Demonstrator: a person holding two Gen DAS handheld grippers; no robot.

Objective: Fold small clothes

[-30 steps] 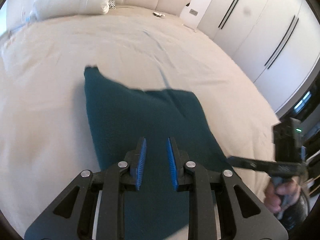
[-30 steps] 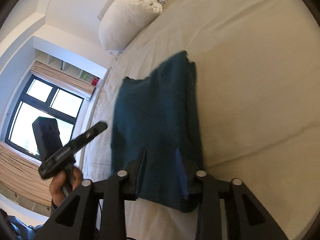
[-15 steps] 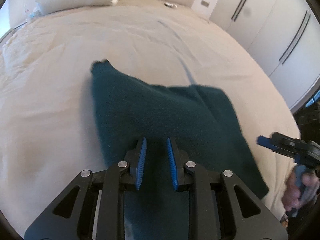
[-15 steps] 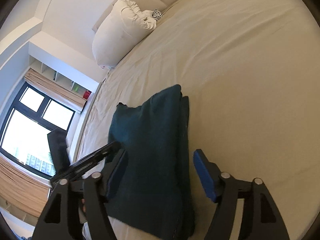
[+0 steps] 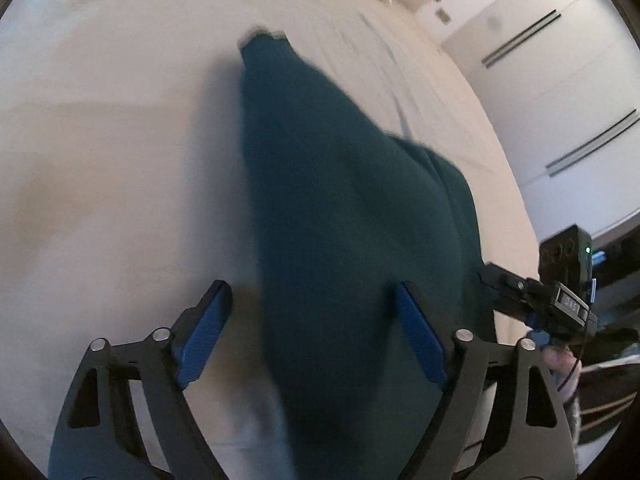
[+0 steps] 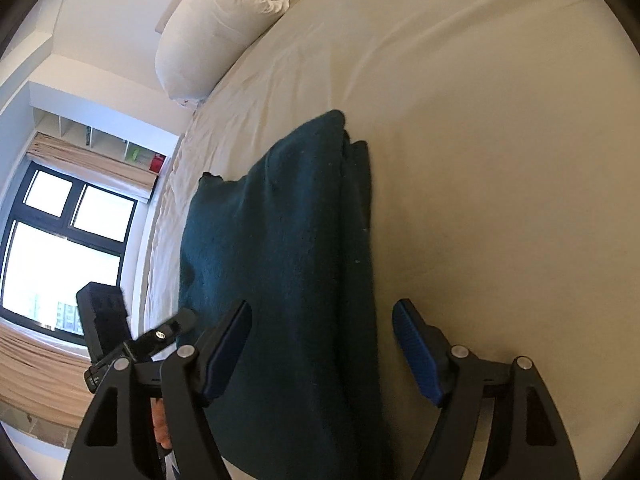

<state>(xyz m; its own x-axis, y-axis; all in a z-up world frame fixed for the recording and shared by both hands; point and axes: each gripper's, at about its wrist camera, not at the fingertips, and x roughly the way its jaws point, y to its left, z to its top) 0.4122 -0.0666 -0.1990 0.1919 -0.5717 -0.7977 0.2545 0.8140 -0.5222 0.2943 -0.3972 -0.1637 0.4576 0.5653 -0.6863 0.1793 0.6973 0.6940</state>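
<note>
A dark teal garment (image 5: 340, 220) lies folded lengthwise on the beige bed sheet (image 5: 120, 140). My left gripper (image 5: 312, 292) hangs low over its near end with the jaws opening wide. The cloth's left edge runs between the blue pads (image 5: 204, 332), which do not touch it. In the right wrist view the same garment (image 6: 288, 240) shows a doubled fold along its right side. My right gripper (image 6: 323, 308) straddles its near end, jaws closing, pads clear of the cloth. Each view shows the other gripper at its edge: the right gripper (image 5: 520, 288), the left gripper (image 6: 160, 336).
A white pillow (image 6: 212, 32) lies at the head of the bed. A window (image 6: 60, 248) with a blind is beyond the bed's left side. White wardrobe doors (image 5: 560, 80) stand on the right. A person's hand (image 5: 560, 360) holds the right gripper's handle.
Both grippers have let go of the teal garment: the right opened first, the left just now. The left one sank toward the bed, and the cloth now rests flat.
</note>
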